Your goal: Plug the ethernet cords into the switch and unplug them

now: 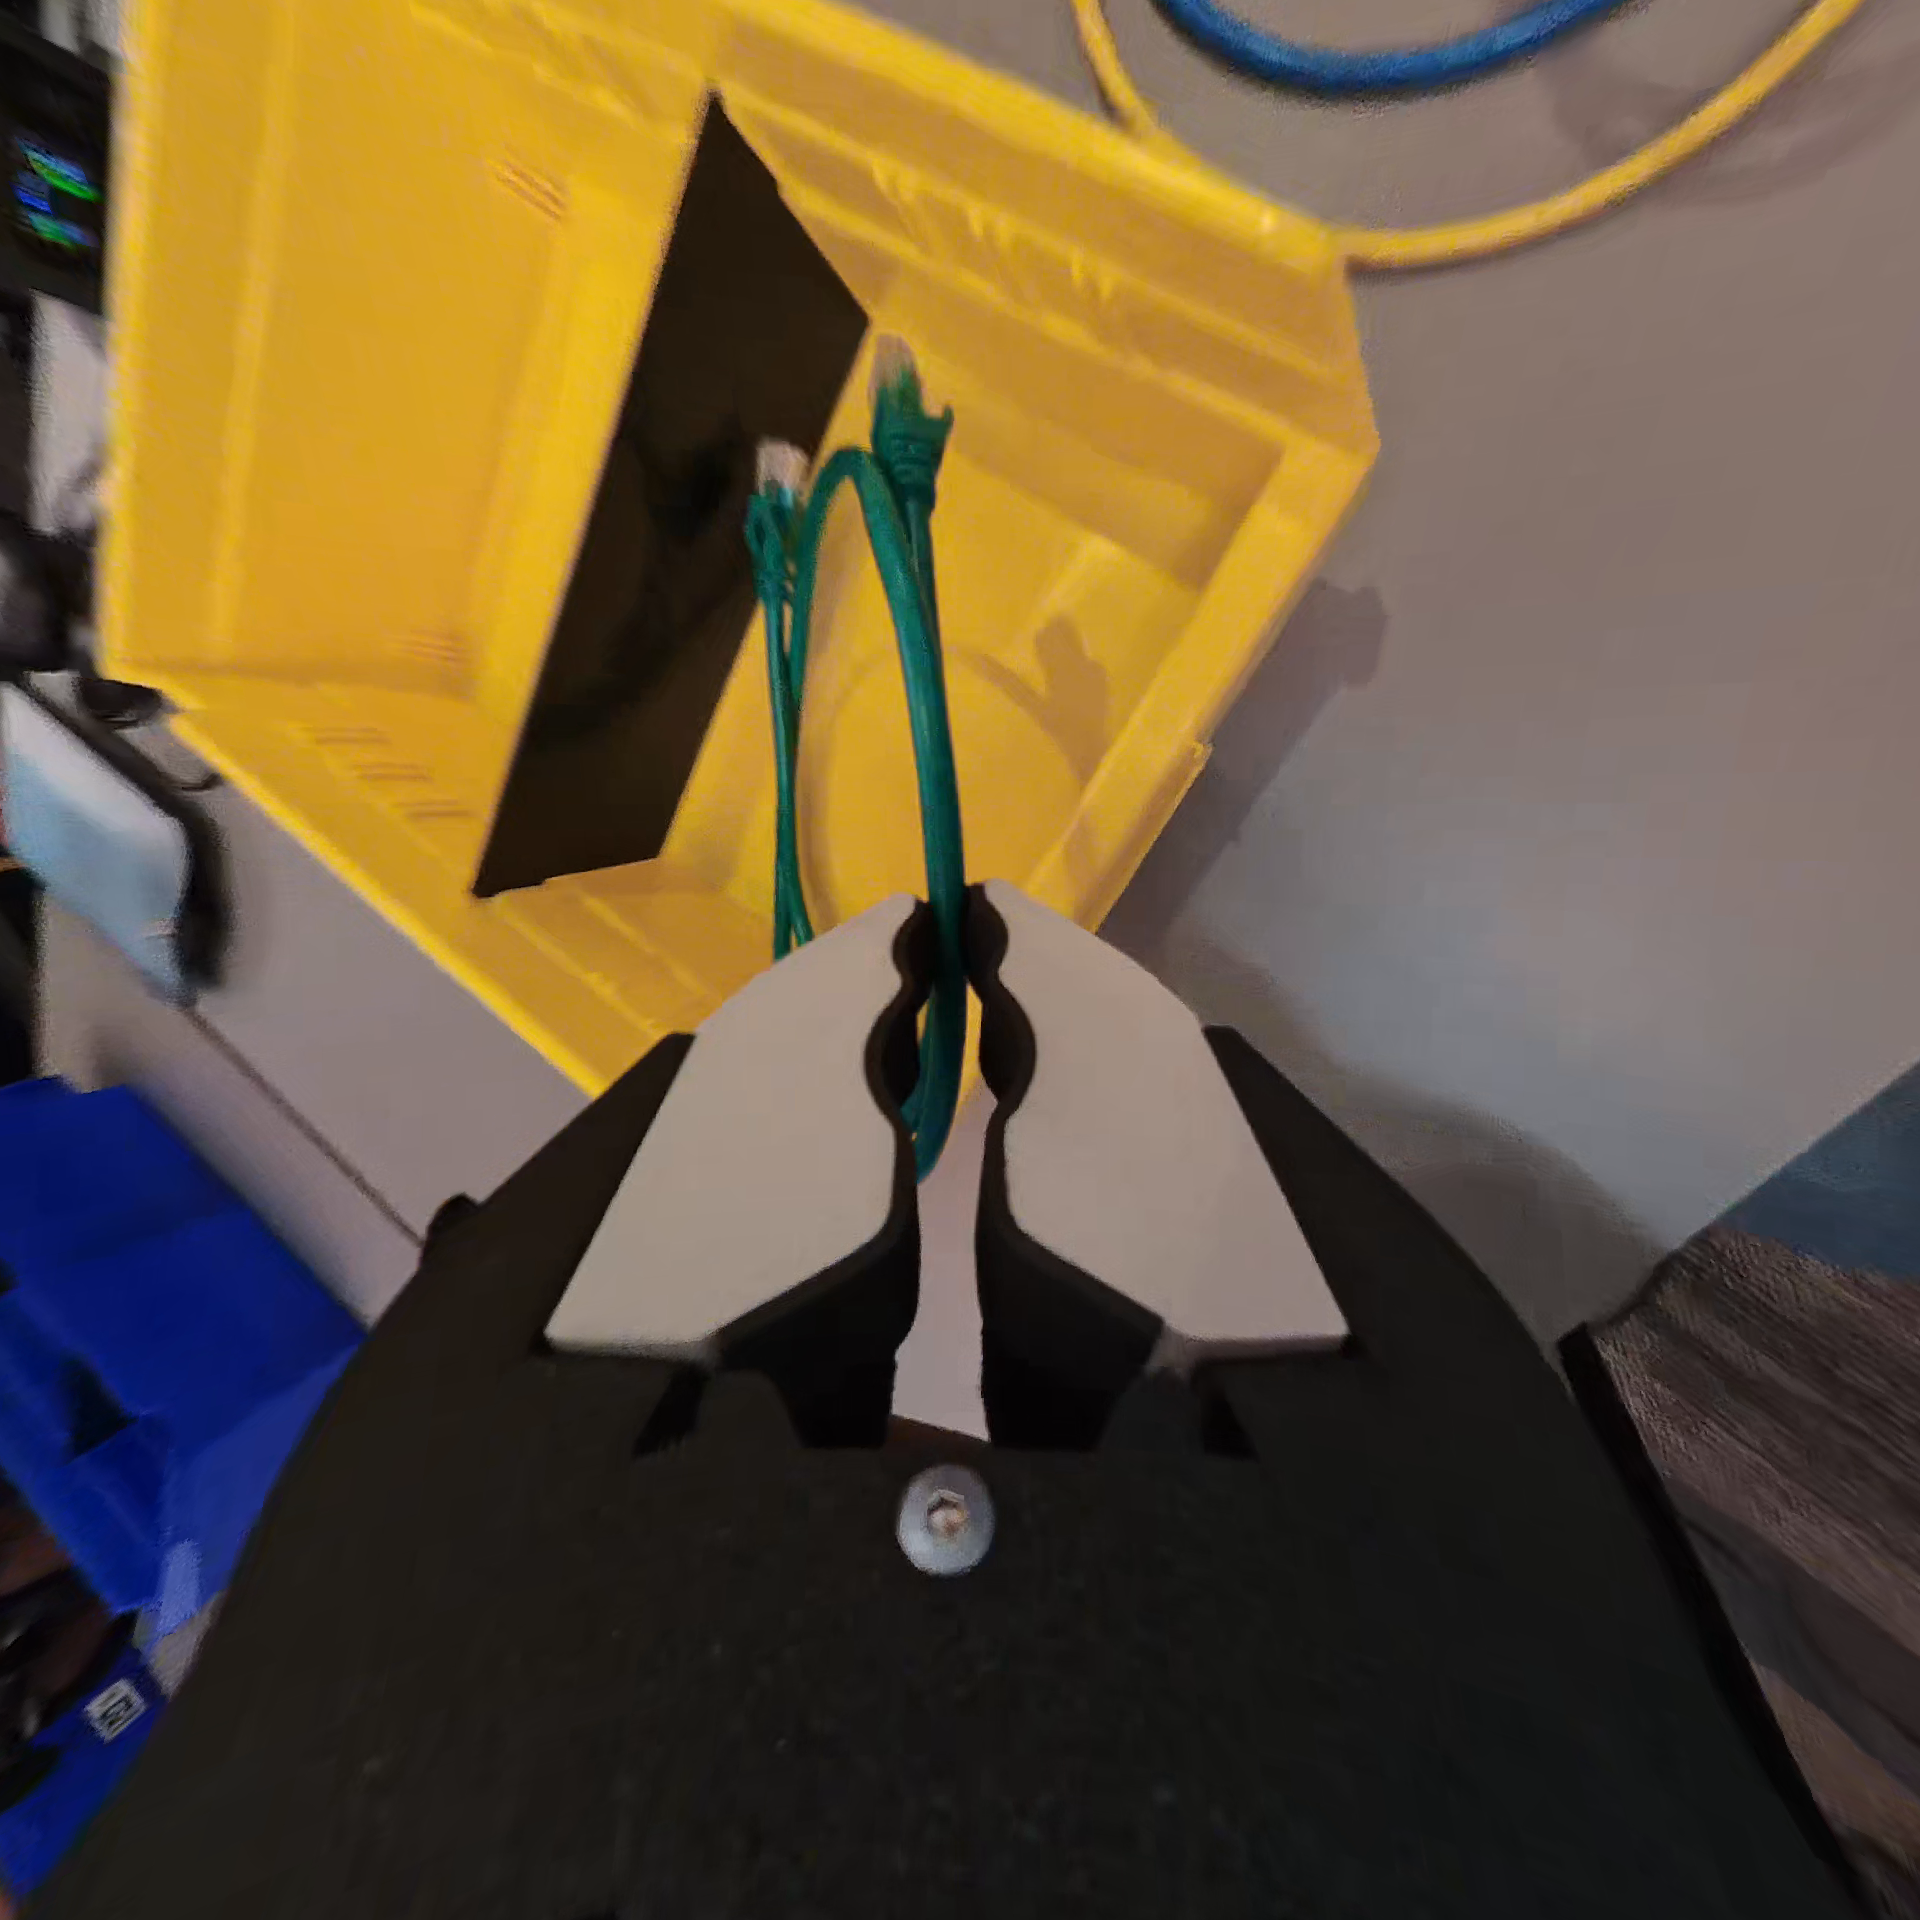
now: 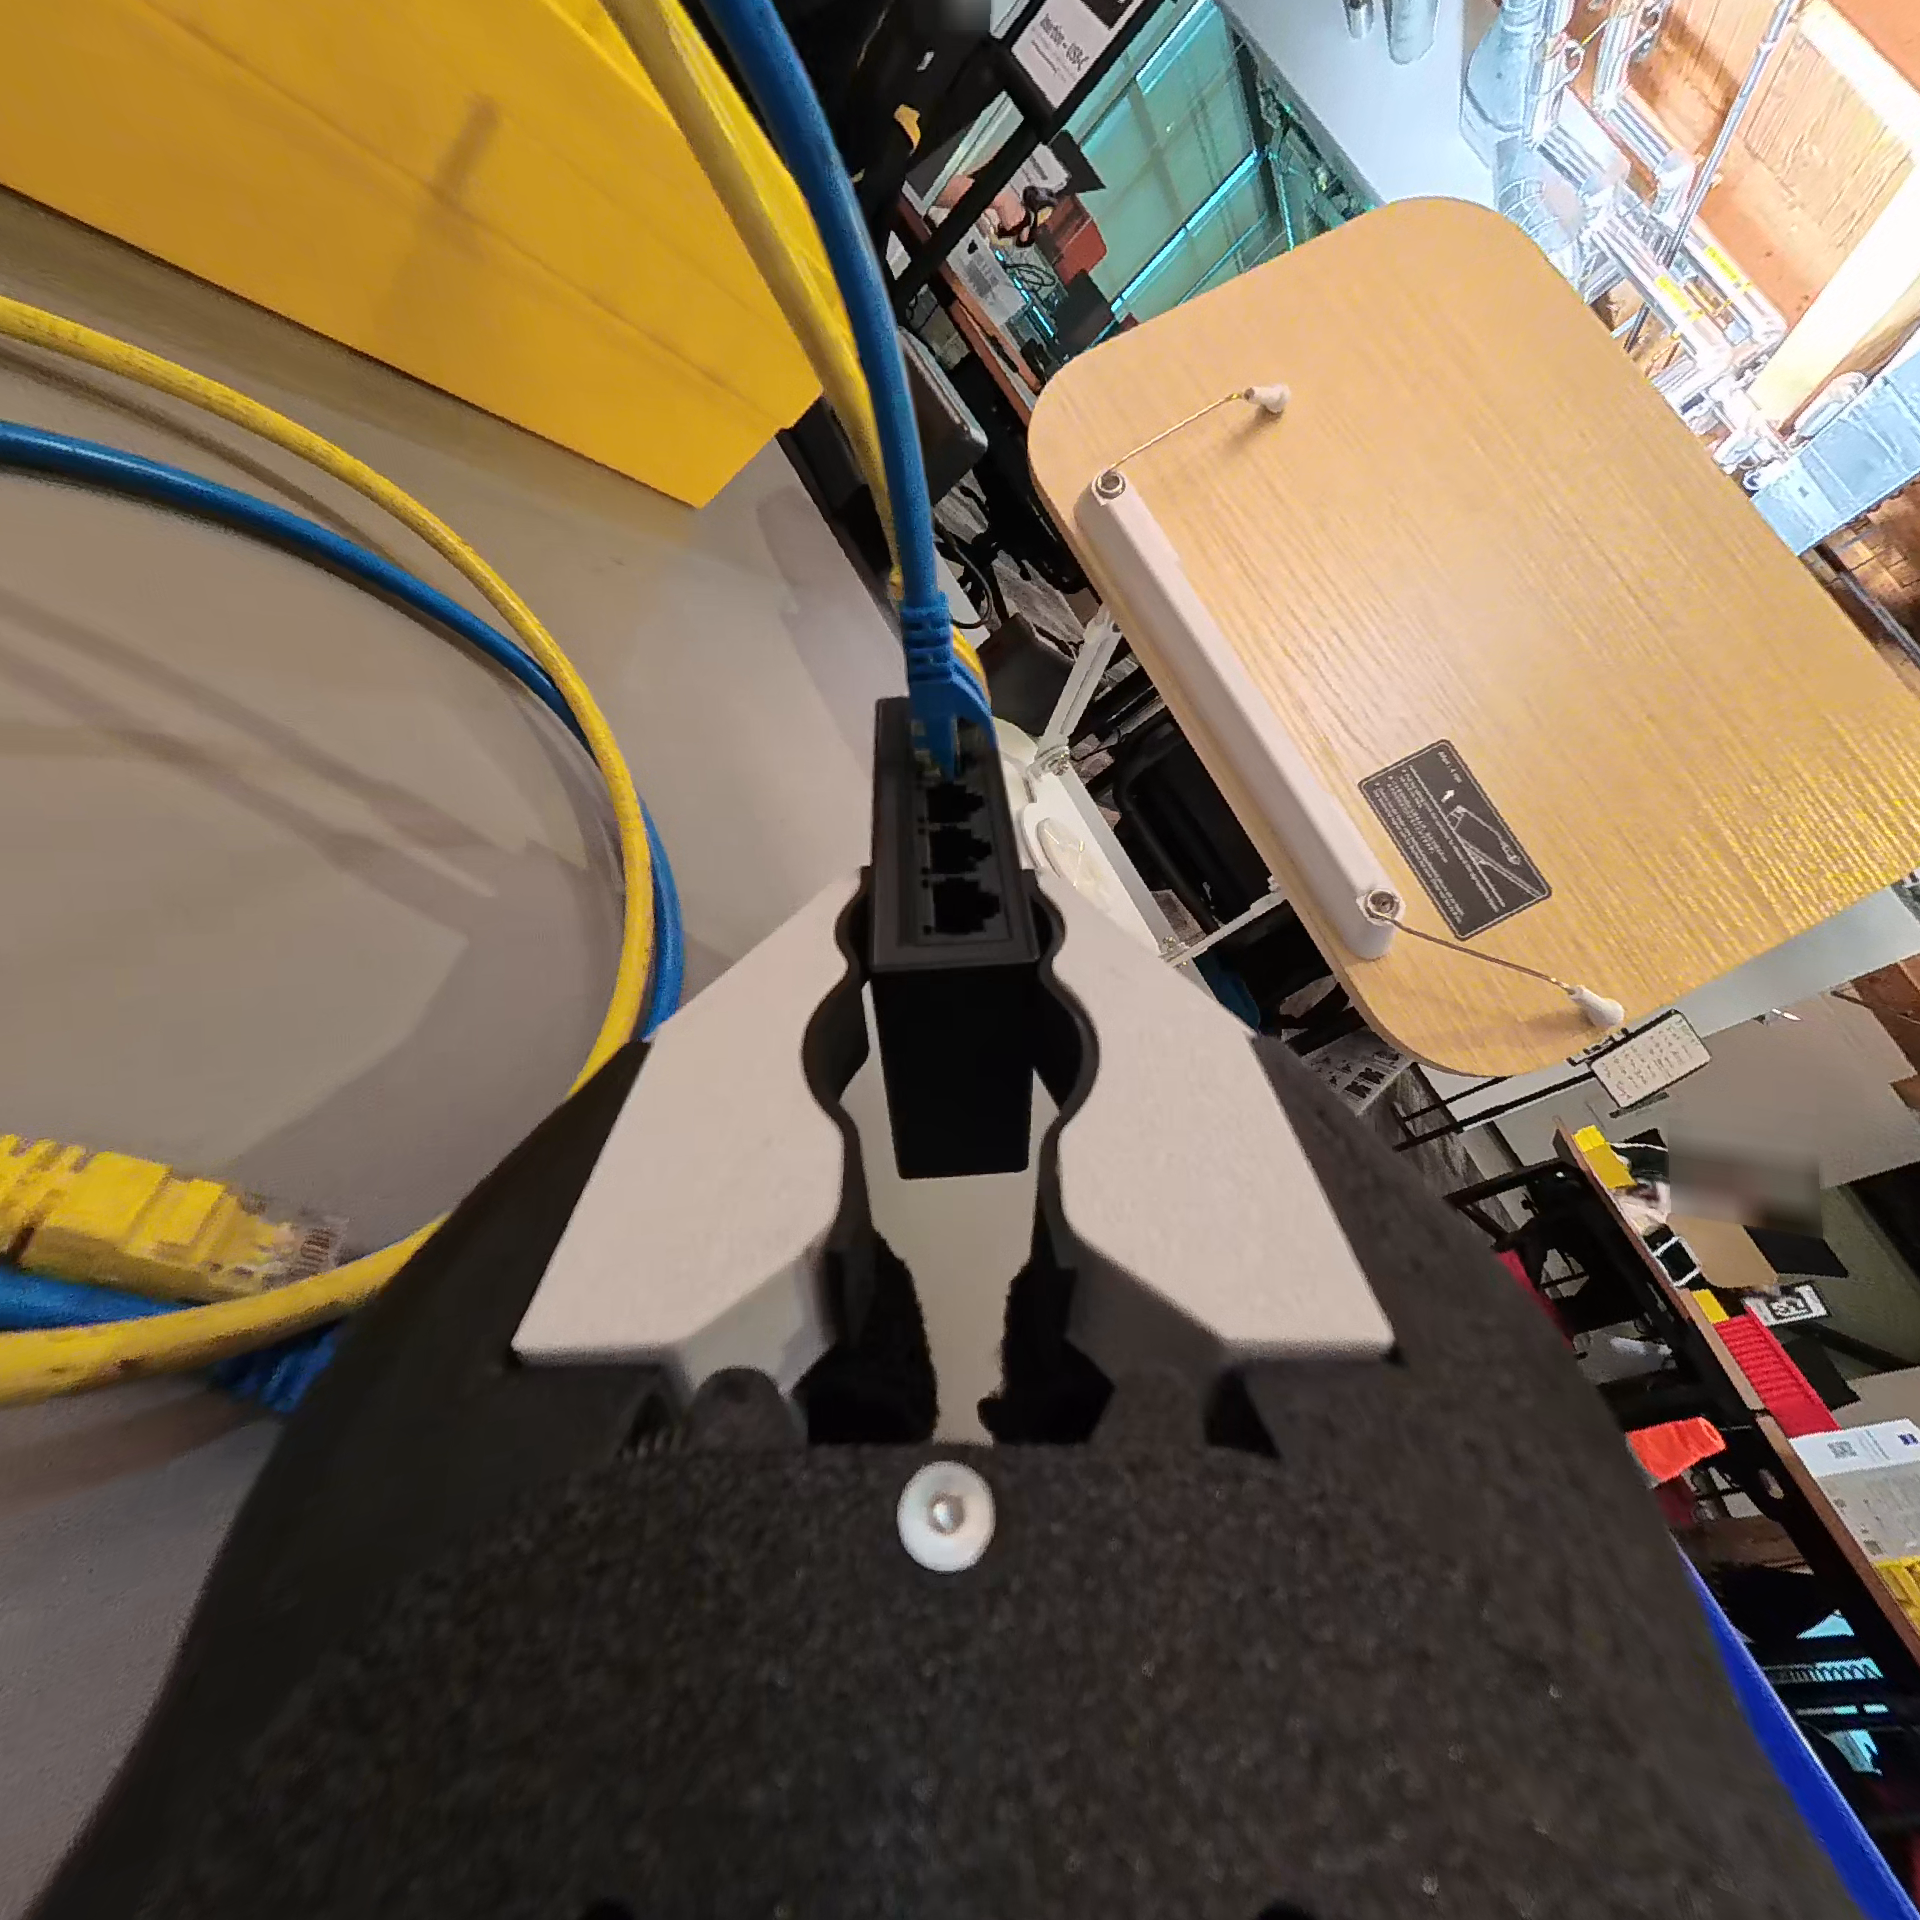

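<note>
My left gripper (image 1: 948,902) is shut on a short green ethernet cord (image 1: 928,717), folded so both clear plugs (image 1: 896,376) point away, held above a yellow bin (image 1: 1195,416). My right gripper (image 2: 948,902) is shut on a small black switch (image 2: 951,935), held on end with its ports facing me. A blue cord (image 2: 878,343) is plugged into the far port; three nearer ports are empty. A yellow cord (image 2: 582,665) runs behind the blue one toward the switch; whether it is plugged in is hidden. A loose yellow plug (image 2: 177,1236) lies on the grey table.
The yellow bin holds a black divider (image 1: 675,520). Blue and yellow cord loops (image 1: 1455,135) lie on the grey table (image 1: 1610,727). A blue bin (image 1: 125,1299) sits at lower left. Past the table edge stands a tilted wooden tray table (image 2: 1507,623) and shelving.
</note>
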{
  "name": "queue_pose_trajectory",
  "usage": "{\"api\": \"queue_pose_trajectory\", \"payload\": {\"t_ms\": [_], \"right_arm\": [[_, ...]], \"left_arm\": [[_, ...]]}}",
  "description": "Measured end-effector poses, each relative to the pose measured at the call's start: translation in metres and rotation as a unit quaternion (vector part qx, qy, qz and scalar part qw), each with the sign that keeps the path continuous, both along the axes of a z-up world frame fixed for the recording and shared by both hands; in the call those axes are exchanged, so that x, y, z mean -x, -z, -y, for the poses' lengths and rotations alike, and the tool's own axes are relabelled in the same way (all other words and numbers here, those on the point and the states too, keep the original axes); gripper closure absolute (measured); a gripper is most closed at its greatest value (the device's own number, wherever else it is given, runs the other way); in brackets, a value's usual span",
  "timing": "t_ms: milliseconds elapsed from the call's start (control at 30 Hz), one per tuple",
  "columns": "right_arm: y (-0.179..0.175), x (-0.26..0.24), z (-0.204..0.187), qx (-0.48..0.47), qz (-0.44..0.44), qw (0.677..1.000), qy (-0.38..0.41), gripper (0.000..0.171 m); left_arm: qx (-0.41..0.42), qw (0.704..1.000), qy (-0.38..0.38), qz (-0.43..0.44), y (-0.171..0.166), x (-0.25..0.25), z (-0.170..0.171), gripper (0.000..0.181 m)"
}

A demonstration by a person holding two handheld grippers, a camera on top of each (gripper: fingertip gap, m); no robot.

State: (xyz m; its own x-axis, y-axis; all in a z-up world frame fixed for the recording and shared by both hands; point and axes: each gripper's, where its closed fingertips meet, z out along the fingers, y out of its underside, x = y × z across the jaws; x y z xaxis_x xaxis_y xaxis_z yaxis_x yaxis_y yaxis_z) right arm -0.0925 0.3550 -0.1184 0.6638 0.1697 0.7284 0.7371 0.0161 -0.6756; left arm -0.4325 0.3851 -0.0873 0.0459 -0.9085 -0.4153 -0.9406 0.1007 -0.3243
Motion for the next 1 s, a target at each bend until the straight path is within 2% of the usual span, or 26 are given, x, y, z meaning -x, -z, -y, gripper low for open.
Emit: {"api": "queue_pose_trajectory", "payload": {"t_ms": [33,167,233,300,400,533,633,733,800,900,1000], "right_arm": [[0.000,-0.001,0.000,0.000,-0.001,1.000,0.001,0.144],[-0.002,-0.002,0.001,-0.002,-0.003,1.000,0.004,0.144],[-0.002,-0.002,0.001,-0.002,-0.006,1.000,0.004,0.144],[-0.002,-0.002,0.001,-0.002,-0.010,1.000,0.004,0.144],[-0.001,-0.005,0.001,0.002,-0.020,1.000,0.007,0.144],[0.001,-0.008,0.000,0.011,-0.035,0.999,0.009,0.144],[0.003,-0.007,0.000,0.013,-0.031,0.999,0.008,0.144],[0.005,-0.006,0.000,0.014,-0.025,1.000,0.009,0.144],[0.005,-0.007,0.000,0.015,-0.026,1.000,0.008,0.143],[0.005,-0.007,-0.001,0.016,-0.029,0.999,0.007,0.143],[0.005,-0.005,-0.001,0.017,-0.029,0.999,0.004,0.145]], "left_arm": [[-0.025,1.000,-0.004,0.010,-0.012,-0.001,0.004,0.176],[-0.150,0.987,-0.030,0.058,-0.072,-0.003,0.037,0.176],[-0.178,0.980,-0.029,0.084,-0.090,-0.010,0.073,0.176],[-0.183,0.978,-0.012,0.104,-0.091,-0.021,0.115,0.176],[-0.120,0.985,0.003,0.127,-0.053,-0.043,0.178,0.176],[-0.043,0.995,-0.025,0.089,0.041,-0.069,0.229,0.175],[-0.012,0.992,-0.068,0.107,0.080,-0.095,0.243,0.176],[0.024,0.986,-0.088,0.137,0.092,-0.124,0.250,0.175],[0.076,0.976,-0.104,0.177,0.093,-0.143,0.256,0.172],[0.158,0.950,-0.104,0.248,0.080,-0.162,0.261,0.147],[0.155,0.936,-0.088,0.305,0.052,-0.154,0.243,0.140]]}}
